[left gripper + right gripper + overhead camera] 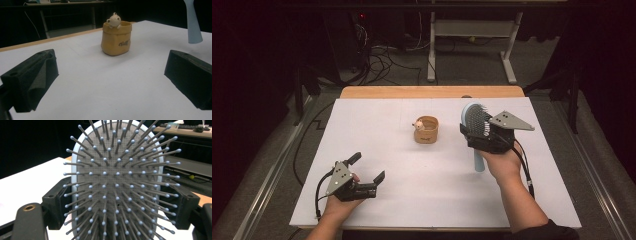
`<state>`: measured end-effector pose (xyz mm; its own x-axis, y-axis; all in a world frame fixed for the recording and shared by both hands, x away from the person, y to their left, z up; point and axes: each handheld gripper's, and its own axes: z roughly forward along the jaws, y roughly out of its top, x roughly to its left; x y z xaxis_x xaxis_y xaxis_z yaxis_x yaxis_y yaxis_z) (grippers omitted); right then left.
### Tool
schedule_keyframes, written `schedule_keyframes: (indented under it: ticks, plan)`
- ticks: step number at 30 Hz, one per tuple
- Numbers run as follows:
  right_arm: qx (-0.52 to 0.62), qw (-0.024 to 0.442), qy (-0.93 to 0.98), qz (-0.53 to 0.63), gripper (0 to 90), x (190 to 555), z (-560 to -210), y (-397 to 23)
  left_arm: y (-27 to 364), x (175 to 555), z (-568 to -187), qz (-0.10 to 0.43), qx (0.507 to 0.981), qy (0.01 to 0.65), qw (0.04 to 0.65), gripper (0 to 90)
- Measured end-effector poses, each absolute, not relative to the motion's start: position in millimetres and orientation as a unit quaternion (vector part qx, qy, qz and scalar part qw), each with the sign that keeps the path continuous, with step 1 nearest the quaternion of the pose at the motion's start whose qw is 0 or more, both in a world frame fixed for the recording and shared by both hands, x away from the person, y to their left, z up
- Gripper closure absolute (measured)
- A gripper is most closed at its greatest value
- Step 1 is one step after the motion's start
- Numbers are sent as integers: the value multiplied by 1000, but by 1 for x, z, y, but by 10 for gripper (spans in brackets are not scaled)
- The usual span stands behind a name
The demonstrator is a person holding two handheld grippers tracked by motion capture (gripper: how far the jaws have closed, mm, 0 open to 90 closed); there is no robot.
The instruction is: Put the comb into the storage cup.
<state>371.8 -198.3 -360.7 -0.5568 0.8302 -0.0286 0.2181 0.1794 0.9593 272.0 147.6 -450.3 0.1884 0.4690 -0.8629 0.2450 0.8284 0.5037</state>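
Observation:
My right gripper [476,131] is shut on a light blue hairbrush [476,120], held above the table at the right; its jaws clamp the oval head from both sides, bristles [117,182] facing the camera. The handle [479,162] hangs down toward the person, and its tip [193,25] shows in the left gripper view. A small tan pot [426,129] with a bear figure [114,20] on its rim stands mid-table, left of the brush. My left gripper [368,169] rests near the front left, open, with nothing between its fingers [35,80].
The white table top [377,130] has a wooden strip [432,92] along its far edge. Beyond it are cables on the floor [382,60] and a white table frame [472,35]. Dark surroundings close in at both sides.

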Motion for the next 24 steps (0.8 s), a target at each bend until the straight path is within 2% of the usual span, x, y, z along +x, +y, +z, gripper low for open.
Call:
schedule_keyframes:
  ticks: [24]
  plan:
    - [354, 301, 700, 543, 205, 395, -351, -161, 148, 272, -451, 73, 281, 634, 717, 1]
